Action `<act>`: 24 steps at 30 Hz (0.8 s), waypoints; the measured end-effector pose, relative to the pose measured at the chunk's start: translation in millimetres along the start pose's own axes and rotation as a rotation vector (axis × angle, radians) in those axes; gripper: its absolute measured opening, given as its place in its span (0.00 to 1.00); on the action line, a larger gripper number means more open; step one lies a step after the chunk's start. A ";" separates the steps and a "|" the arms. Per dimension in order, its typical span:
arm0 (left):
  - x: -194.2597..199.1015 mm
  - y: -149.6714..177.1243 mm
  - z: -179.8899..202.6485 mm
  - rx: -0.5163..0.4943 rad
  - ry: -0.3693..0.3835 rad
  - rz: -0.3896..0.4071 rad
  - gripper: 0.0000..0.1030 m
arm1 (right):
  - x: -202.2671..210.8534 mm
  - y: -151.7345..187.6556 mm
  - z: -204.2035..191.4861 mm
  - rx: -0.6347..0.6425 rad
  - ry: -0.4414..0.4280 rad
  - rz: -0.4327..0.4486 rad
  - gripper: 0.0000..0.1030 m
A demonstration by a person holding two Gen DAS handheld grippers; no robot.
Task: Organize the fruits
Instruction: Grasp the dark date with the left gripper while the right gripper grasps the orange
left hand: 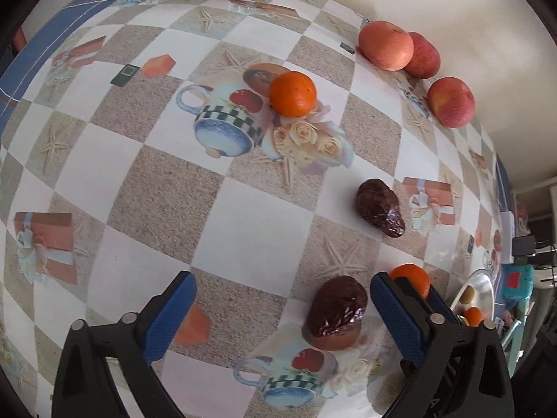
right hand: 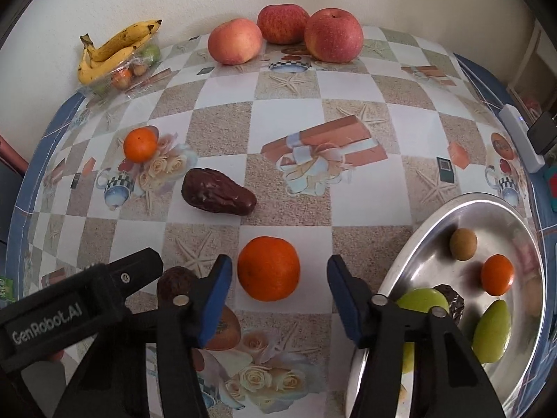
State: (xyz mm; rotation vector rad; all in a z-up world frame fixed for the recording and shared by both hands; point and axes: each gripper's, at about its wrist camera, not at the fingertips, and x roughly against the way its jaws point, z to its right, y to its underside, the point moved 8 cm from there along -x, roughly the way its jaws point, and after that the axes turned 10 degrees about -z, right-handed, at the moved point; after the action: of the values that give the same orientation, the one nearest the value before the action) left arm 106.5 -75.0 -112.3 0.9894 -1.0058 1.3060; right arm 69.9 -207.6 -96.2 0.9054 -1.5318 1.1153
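My left gripper is open above the patterned tablecloth, with a dark brown date lying between its fingers, nearer the right one. My right gripper is open around an orange tangerine on the table, not touching it. A second date and another tangerine lie farther out. Three red apples sit by the wall. A metal plate at the right holds a tangerine, green fruits, a small brown fruit and a dark one.
A clear plastic pack with bananas and small fruits stands at the back left by the wall. A white device lies at the table's right edge. The left gripper's body sits low left in the right wrist view.
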 end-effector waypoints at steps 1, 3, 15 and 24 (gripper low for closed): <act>0.1 0.8 2.1 -0.006 0.005 0.000 0.94 | 0.4 0.1 0.2 -0.001 -0.009 0.002 0.44; 0.1 1.3 5.4 -0.005 0.026 -0.006 0.90 | 1.7 1.0 -2.0 -0.008 -0.056 -0.001 0.37; 8.9 -0.7 28.2 -0.038 0.122 0.012 0.83 | 22.2 -1.3 3.8 -0.032 -0.096 0.039 0.36; -1.5 6.0 31.1 -0.042 0.112 -0.008 0.60 | 34.7 0.6 28.1 -0.074 -0.063 0.052 0.36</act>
State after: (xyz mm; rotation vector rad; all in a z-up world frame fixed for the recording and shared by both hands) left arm 99.8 -105.1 -105.2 0.8775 -0.9392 1.3143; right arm 53.5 -234.7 -64.8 0.8620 -1.6456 1.0691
